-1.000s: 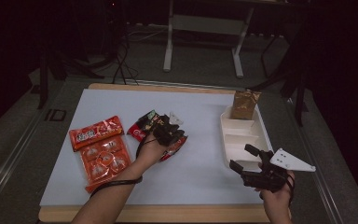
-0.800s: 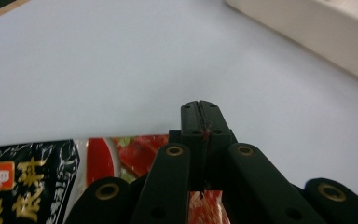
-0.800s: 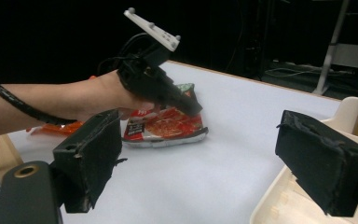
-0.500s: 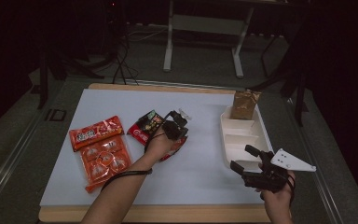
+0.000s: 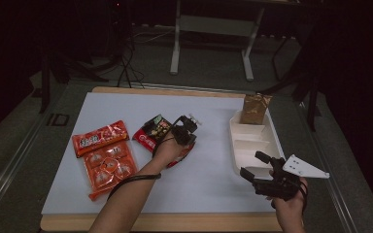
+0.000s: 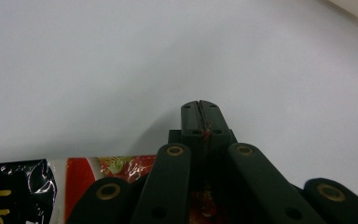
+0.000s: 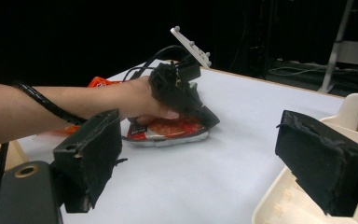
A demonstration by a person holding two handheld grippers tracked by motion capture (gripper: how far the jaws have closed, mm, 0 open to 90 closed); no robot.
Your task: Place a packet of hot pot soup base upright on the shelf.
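From my left gripper's (image 6: 200, 109) own view I see its jaws pinched on the red snack packet's (image 6: 121, 168) edge, a detail the high view blurs. My right gripper (image 7: 196, 163) hangs open, the packet well ahead of it.

A bare strip of counter (image 5: 213, 160) is left between the red snack packet (image 5: 151, 132) and the white tray (image 5: 250, 145); the tray's far end is blocked by a brown bag (image 5: 255, 108).
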